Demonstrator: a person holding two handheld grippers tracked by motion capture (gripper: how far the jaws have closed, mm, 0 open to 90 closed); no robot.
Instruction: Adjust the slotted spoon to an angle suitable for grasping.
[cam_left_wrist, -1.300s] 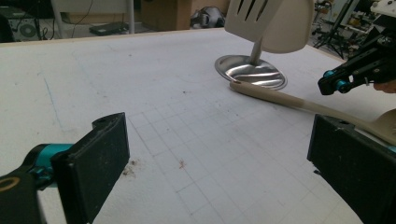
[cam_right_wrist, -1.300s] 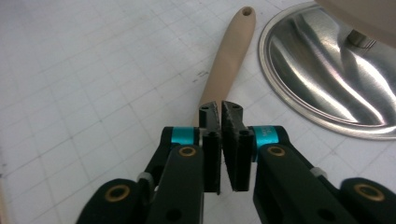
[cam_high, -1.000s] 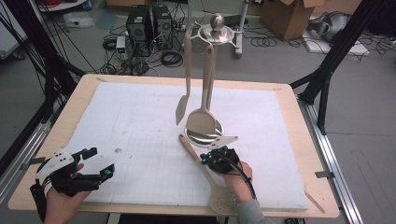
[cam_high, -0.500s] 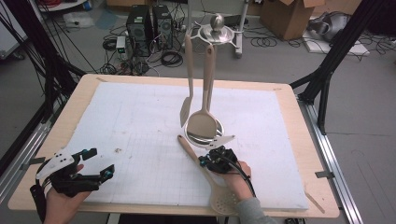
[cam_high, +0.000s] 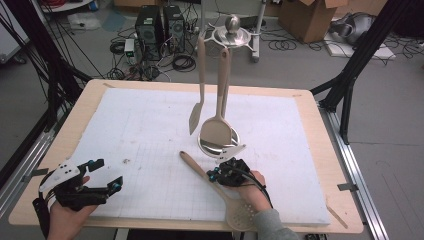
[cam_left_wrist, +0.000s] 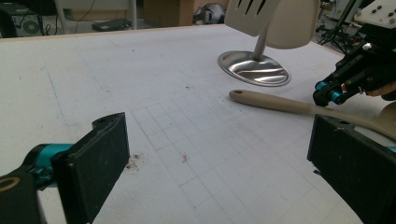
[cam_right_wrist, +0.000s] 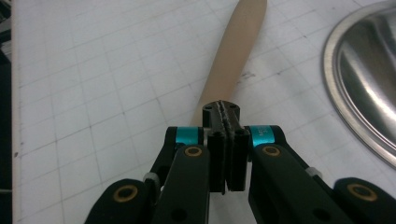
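A beige slotted spoon (cam_high: 200, 170) lies flat on the white mat, its handle end pointing far-left and its head (cam_high: 239, 215) near the front edge. My right gripper (cam_high: 216, 176) hovers over the middle of the handle (cam_right_wrist: 233, 56). Its jaws (cam_right_wrist: 225, 109) are pressed together with nothing between them. My left gripper (cam_high: 110, 172) rests at the near left, open and empty (cam_left_wrist: 219, 172), facing the spoon handle (cam_left_wrist: 275, 103) and the right gripper (cam_left_wrist: 327, 93).
A steel utensil stand with a round base (cam_high: 218, 145) rises just behind the right gripper. A beige slotted spatula (cam_high: 196, 120) and a beige spoon (cam_high: 216, 131) hang from it. The white gridded mat (cam_high: 125, 115) covers the wooden table (cam_high: 340, 165).
The hanging spatula and spoon sway slightly. Both grippers stay almost where they were.
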